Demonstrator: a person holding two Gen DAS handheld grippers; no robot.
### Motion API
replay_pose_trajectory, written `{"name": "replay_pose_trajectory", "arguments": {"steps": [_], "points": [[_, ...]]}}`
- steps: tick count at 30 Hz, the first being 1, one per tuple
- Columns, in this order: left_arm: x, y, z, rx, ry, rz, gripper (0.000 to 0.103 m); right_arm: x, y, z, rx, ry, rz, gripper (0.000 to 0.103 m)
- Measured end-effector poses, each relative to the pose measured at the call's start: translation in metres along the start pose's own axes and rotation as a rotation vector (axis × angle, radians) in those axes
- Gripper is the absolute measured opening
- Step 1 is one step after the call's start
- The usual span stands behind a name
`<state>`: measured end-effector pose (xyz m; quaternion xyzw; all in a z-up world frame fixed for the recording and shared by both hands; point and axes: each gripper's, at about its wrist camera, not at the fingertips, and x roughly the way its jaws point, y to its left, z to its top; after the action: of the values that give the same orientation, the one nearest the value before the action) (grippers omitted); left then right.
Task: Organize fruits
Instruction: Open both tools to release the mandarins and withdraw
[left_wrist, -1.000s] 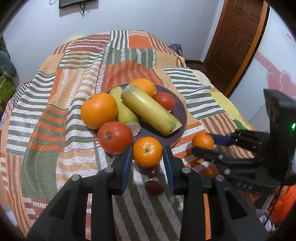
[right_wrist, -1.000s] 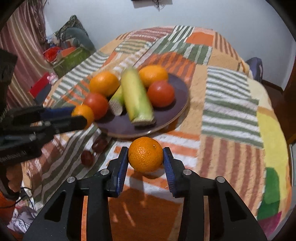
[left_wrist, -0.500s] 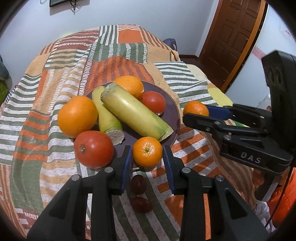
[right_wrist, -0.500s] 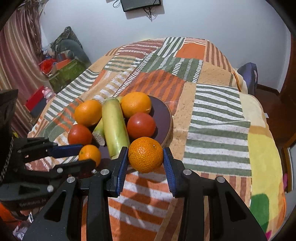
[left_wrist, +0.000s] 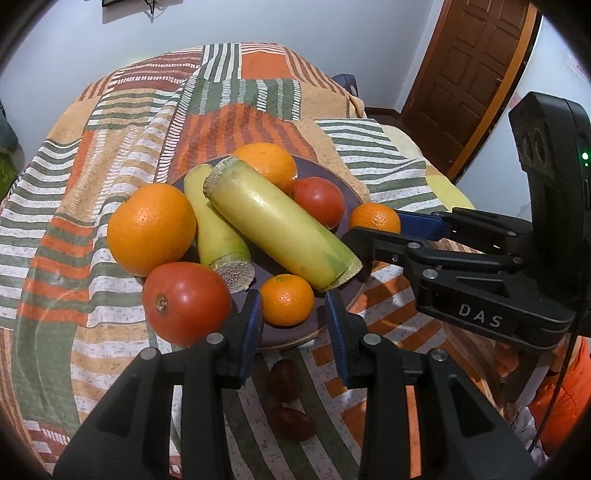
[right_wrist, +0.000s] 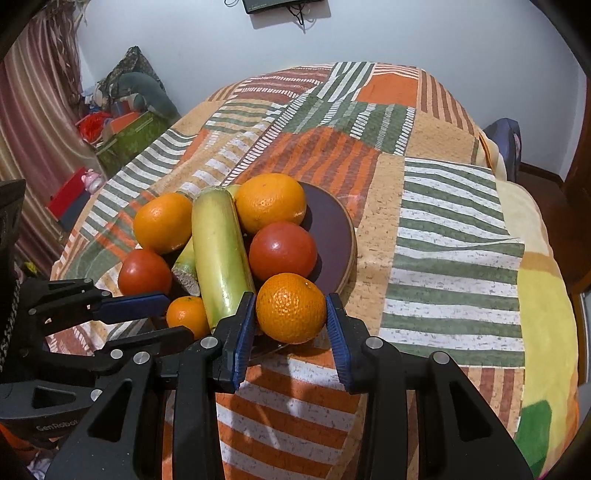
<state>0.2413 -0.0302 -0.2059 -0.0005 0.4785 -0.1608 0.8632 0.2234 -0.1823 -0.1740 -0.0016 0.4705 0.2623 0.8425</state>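
Striped patchwork cloth in orange, green and white covers the bed-like surface, with a white wall behind, a brown wooden door to one side and a heap of bags by a curtain on the other. On the dark brown plate lie 2 oranges, 2 tomatoes and 2 cut yellow-green stalks, crowding the near rim, while 2 dark red fruits sit on the cloth just before it. The left gripper holds a small tangerine between its blue pads over the plate's near edge, and the right gripper clamps a larger tangerine at the plate's rim, touching the tomato.
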Motion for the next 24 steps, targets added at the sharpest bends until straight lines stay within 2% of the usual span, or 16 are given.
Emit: {"name": "replay_pose_trajectory", "arguments": {"steps": [9,17,24], "points": [[-0.005,0.0,-0.002,0.0,-0.002,0.01,0.037,-0.003,0.0,0.001,0.008,0.01,-0.004,0.036],[-0.033,-0.004,-0.003,0.012,-0.065,0.042,0.037,-0.022,0.004,0.003,0.002,-0.029,-0.012,0.037],[-0.053,0.003,-0.01,-0.003,-0.086,0.074,0.037,-0.041,0.017,-0.001,-0.028,-0.056,-0.015,0.037]]}}
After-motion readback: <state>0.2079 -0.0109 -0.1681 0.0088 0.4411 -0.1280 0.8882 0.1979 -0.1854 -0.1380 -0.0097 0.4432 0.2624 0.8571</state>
